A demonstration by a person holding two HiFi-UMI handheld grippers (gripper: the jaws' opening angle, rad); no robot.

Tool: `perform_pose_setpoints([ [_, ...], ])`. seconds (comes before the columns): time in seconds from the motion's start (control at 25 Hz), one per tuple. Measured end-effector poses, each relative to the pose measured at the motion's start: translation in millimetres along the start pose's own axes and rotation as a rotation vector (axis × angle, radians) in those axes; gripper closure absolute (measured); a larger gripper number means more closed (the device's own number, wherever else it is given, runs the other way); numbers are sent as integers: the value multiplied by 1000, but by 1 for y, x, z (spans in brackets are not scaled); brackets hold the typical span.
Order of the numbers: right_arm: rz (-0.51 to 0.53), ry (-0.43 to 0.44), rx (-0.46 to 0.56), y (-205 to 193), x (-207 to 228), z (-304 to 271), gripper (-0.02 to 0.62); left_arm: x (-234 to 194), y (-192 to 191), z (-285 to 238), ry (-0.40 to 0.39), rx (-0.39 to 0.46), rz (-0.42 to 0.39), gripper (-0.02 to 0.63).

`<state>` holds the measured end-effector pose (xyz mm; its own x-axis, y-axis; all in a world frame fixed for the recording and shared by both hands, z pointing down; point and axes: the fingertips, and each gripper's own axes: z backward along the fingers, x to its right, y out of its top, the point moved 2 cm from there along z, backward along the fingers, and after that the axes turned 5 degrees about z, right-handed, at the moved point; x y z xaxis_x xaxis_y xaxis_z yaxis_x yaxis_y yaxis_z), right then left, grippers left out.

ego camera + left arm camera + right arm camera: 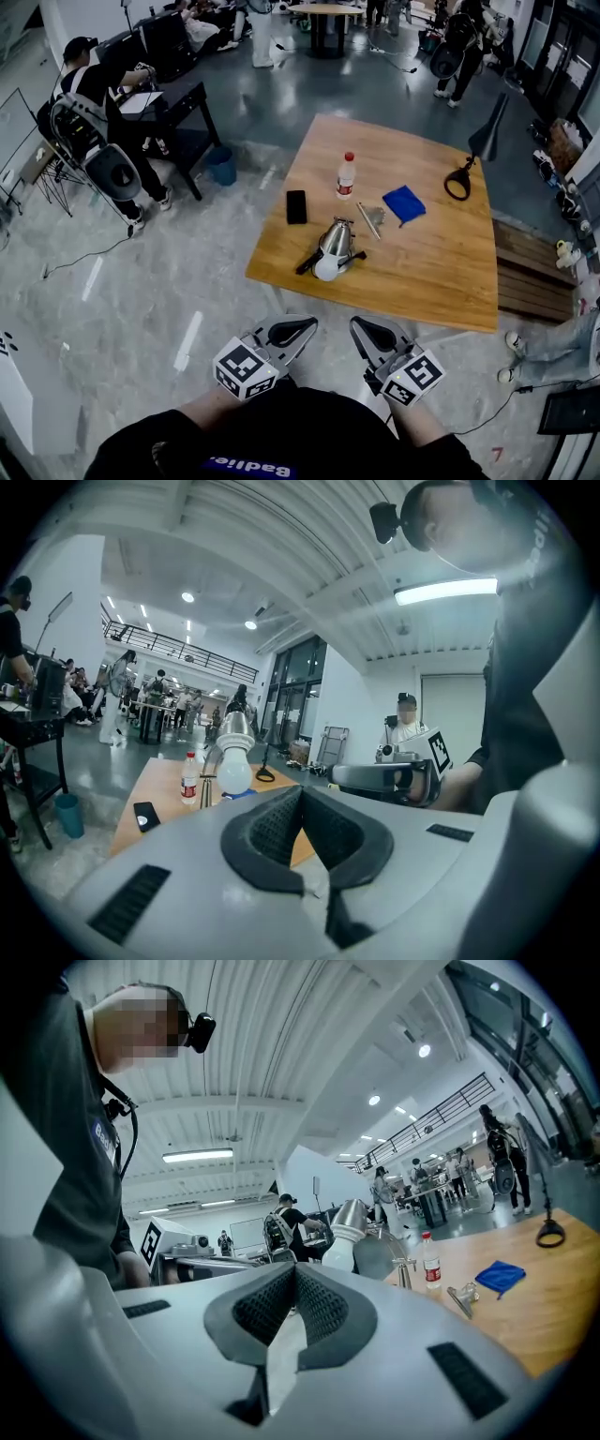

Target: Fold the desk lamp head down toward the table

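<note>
The desk lamp (330,251) stands near the front edge of the wooden table (441,281). Its silver head points its white bulb toward me, with a black arm beside it. Both grippers hang in the air in front of the table, short of the lamp. My left gripper (298,328) is shut with nothing in it, and so is my right gripper (367,330). The lamp's bulb (234,771) rises just past the closed jaws of the left gripper (302,794) in the left gripper view. The right gripper (294,1274) likewise has the lamp (349,1232) beyond its closed jaws in its own view.
A water bottle (346,175), a black phone (296,206), a blue cloth (404,203) and a small metal piece (371,220) lie behind the lamp. A black ring-based stand (459,180) sits at the table's right edge. A wooden bench (530,272) is at the right, and people stand farther back.
</note>
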<state>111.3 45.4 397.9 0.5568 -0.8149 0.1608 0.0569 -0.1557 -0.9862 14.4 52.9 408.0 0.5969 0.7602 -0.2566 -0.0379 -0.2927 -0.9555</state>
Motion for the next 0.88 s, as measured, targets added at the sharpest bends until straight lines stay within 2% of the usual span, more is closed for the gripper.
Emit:
perform_pose_setpoints([
  [0.16, -27, -76, -12, 1, 26, -22, 591, -43, 5, -6, -30, -8, 9, 597],
  [0.36, -19, -238, -15, 16, 71, -47, 591, -101, 31, -21, -132, -7, -53, 597],
  [0.52, 4, -343, -7, 29, 102, -67, 591, -140, 46, -42, -204, -14, -71, 597],
  [0.72, 10, -384, 1, 37, 121, -88, 591, -161, 54, -66, -264, -26, -80, 597],
  [0.88, 0, -372, -8, 37, 137, -91, 591, -169, 55, -81, -248, -33, -78, 597],
])
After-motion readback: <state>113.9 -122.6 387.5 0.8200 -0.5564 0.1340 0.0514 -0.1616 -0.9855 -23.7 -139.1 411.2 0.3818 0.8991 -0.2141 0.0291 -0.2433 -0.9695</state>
